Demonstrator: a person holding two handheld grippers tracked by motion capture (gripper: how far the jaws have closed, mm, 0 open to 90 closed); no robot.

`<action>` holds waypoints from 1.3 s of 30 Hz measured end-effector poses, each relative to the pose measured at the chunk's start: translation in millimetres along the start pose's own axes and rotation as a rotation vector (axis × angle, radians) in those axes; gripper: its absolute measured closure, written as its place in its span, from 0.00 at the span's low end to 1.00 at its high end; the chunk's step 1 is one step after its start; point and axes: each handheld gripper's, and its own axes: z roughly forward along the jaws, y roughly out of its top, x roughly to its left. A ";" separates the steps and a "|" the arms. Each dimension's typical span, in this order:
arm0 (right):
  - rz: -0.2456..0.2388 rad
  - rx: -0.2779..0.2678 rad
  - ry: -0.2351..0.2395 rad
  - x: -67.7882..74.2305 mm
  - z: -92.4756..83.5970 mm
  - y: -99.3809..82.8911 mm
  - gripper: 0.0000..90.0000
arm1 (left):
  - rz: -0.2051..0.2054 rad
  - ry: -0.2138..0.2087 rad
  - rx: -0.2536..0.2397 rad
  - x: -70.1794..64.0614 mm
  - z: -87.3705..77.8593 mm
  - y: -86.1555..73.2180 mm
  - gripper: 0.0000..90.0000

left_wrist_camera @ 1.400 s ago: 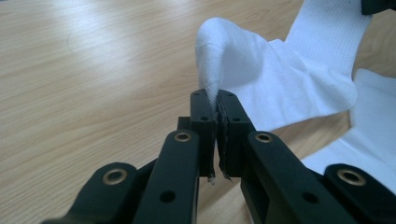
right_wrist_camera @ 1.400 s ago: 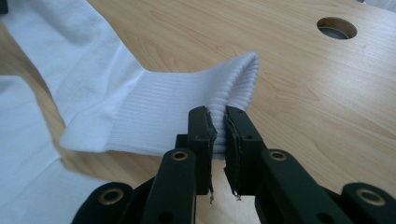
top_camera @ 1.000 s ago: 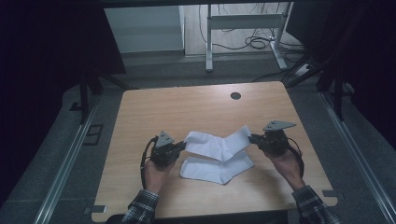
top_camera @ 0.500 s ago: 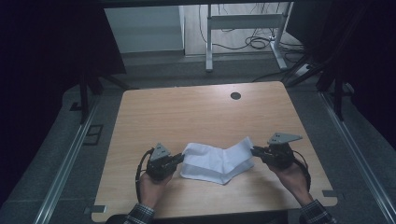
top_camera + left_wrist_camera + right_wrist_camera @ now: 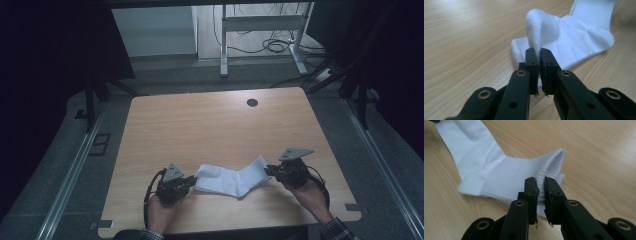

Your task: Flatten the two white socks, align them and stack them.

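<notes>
white ribbed cotton socks [image 5: 231,180] look light and limp, stretched between both tongs. left gripper [image 5: 540,53] pinches the toe fold, right gripper [image 5: 541,182] pinches the ribbed cuff; those edges seem the best holds.

White socks [image 5: 231,180] lie stacked near the table's front edge [image 5: 230,227].

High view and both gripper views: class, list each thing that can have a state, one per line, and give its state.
Left tool: shut on the toe end of the top sock.
Right tool: shut on the ribbed cuff of the top sock.
Top sock: pinched at both ends, laid over the lower sock.
Lower sock: flat on the table, mostly covered.
Table: bears the socks near its front edge.
</notes>
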 end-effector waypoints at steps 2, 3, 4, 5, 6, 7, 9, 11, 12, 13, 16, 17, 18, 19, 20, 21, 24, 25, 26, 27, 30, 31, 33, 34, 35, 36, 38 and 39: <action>-0.001 0.024 -0.005 -0.4 4.5 -1.9 0.88 | 0.004 0.012 0.026 -0.6 3.9 -0.7 0.94; 0.002 0.042 -0.005 -0.8 6.8 -2.9 0.87 | 0.006 0.026 0.044 -0.8 6.2 -1.2 0.94; 0.002 0.058 -0.013 -1.8 9.5 -4.3 0.85 | 0.008 0.035 0.060 -0.8 8.1 -1.7 0.92; 0.007 0.069 -0.016 -2.6 11.6 -5.3 0.82 | 0.005 0.054 0.084 -0.8 10.9 -2.7 0.89; 0.014 0.088 -0.025 -4.7 14.5 -7.2 0.78 | 0.003 0.079 0.088 -0.5 11.6 -3.0 0.83; 0.022 0.093 -0.035 -6.4 15.4 -8.3 0.74 | -0.003 0.092 0.077 -0.4 11.1 -2.6 0.74; 0.034 0.072 -0.047 -9.2 12.3 -7.8 0.69 | -0.005 0.102 0.048 -0.5 8.8 -0.2 0.61; 0.040 0.036 -0.048 -10.7 8.8 -6.0 0.66 | -0.007 0.114 0.043 -0.4 10.3 0.9 0.50; 0.041 0.029 -0.046 -10.8 9.2 -5.6 0.65 | -0.011 0.121 0.048 -0.2 12.4 0.6 0.47; 0.035 0.035 -0.046 -10.6 10.7 -5.8 0.65 | -0.015 0.125 0.054 0.1 14.5 0.2 0.44; 0.012 0.070 -0.052 -8.5 18.7 -7.4 0.65 | -0.018 0.130 0.083 1.8 22.3 0.1 0.40; 0.005 0.077 -0.057 -7.7 21.0 -7.6 0.65 | -0.017 0.135 0.094 2.1 24.9 0.2 0.39; -0.003 0.084 -0.063 -7.4 22.8 -7.7 0.64 | -0.009 0.144 0.108 2.7 27.3 0.3 0.38; -0.003 0.089 -0.065 -7.2 24.6 -7.6 0.64 | -0.004 0.155 0.119 3.1 29.9 0.4 0.38; -0.005 0.094 -0.064 -7.2 25.9 -7.7 0.64 | 0.002 0.164 0.130 3.9 32.4 0.6 0.37; -0.008 0.097 -0.064 -7.2 27.5 -7.9 0.63 | 0.006 0.170 0.135 4.7 34.4 1.2 0.37; -0.009 0.102 -0.070 -7.4 30.2 -8.4 0.61 | 0.007 0.182 0.133 7.8 38.5 3.5 0.36; -0.010 0.101 -0.072 -7.9 30.7 -8.3 0.60 | 0.009 0.188 0.133 9.4 39.3 4.3 0.36; -0.013 0.097 -0.074 -8.7 31.5 -8.2 0.60 | 0.008 0.192 0.129 11.0 40.3 4.9 0.36; -0.015 0.095 -0.077 -9.9 32.1 -8.2 0.59 | 0.005 0.196 0.125 13.2 41.1 5.4 0.36; -0.007 0.087 -0.081 -13.3 34.8 -7.4 0.57 | 0.000 0.205 0.111 20.4 44.2 7.3 0.36; -0.004 0.082 -0.083 -14.9 36.1 -6.8 0.56 | -0.003 0.206 0.104 23.1 45.6 7.9 0.35; -0.002 0.073 -0.086 -19.2 40.0 -5.7 0.56 | -0.012 0.195 0.087 28.0 48.3 8.2 0.35; 0.011 0.069 -0.081 -21.8 41.8 -4.8 0.56 | -0.017 0.190 0.081 29.0 48.7 7.8 0.34; 0.014 0.067 -0.080 -23.1 42.5 -4.3 0.55 | -0.018 0.187 0.079 29.5 48.5 7.5 0.33; 0.012 0.066 -0.080 -23.7 42.8 -4.2 0.55 | -0.017 0.186 0.077 29.4 48.3 7.3 0.33; 0.009 0.060 -0.083 -23.2 41.9 -4.8 0.53 | -0.010 0.184 0.070 28.6 48.1 7.6 0.32; 0.009 0.060 -0.083 -23.2 41.9 -4.8 0.53 | -0.008 0.182 0.068 28.4 47.9 7.9 0.32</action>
